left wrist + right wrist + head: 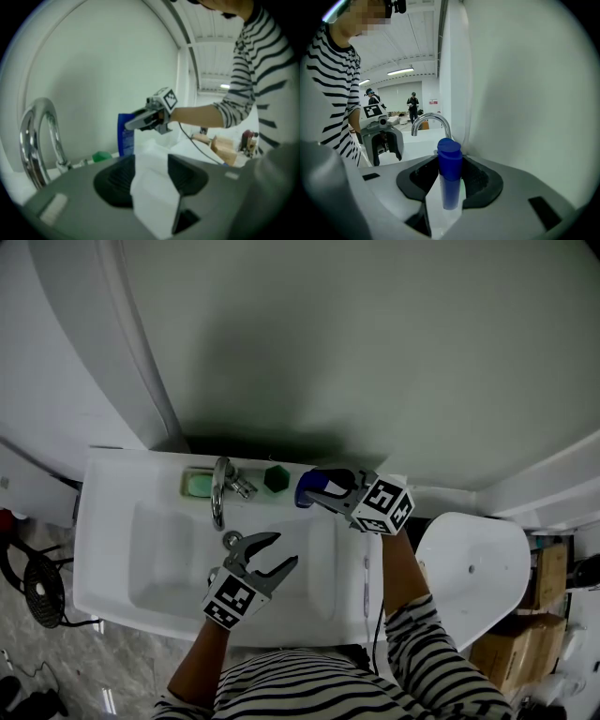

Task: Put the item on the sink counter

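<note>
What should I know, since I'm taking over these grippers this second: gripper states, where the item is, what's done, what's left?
Right gripper: shut on the blue bottle, at the back ledge of the sink counter, right of the faucet.
Left gripper: open, empty, over the basin.
Done: bottle gripped and at the ledge.
Left: set it down and release. Whether its base touches the counter can't be told.

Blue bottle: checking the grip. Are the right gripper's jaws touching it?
Touching. The right gripper view shows the blue bottle upright between the dark pads of the right gripper, both pressed against its sides with no gap.
</note>
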### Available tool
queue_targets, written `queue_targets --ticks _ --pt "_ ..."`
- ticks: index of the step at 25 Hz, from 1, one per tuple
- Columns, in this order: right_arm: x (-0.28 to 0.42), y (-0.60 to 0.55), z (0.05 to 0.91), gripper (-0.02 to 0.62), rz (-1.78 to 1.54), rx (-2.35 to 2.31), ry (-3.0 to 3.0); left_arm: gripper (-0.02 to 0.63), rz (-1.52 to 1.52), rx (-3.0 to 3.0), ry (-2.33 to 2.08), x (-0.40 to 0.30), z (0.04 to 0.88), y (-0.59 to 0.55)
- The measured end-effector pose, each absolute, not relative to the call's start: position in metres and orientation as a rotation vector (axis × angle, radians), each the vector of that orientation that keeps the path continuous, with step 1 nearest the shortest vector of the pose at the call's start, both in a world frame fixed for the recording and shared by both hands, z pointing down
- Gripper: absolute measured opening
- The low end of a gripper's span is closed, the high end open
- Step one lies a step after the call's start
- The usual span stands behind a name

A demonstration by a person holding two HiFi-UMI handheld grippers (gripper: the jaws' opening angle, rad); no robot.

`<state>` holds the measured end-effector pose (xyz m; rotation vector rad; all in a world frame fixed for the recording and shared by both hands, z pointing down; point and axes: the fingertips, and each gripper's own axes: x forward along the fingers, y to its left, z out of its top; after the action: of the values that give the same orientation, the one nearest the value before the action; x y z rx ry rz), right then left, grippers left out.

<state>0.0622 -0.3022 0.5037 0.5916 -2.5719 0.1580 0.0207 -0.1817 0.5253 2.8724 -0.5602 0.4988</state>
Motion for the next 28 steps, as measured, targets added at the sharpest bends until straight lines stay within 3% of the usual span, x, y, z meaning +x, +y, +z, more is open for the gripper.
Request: queue_targets --ticks 20,23,28 --pt "0.077 -0.353 0.556 0.15 0.12 0.759 -2.509 0.178 0.486 2.856 -0.525 0.019 0.532 -0.178" --pt "0.078 -0.354 0.556 0.15 0.125 0.785 -2.524 0.148 0.48 2.858 -0.52 0.02 0.532 -0.177" --pt "0.079 -0.353 0.555 0.15 0.119 0.788 -2.535 0.011 0.457 2.847 -0.497 0.02 0.531 -0.176"
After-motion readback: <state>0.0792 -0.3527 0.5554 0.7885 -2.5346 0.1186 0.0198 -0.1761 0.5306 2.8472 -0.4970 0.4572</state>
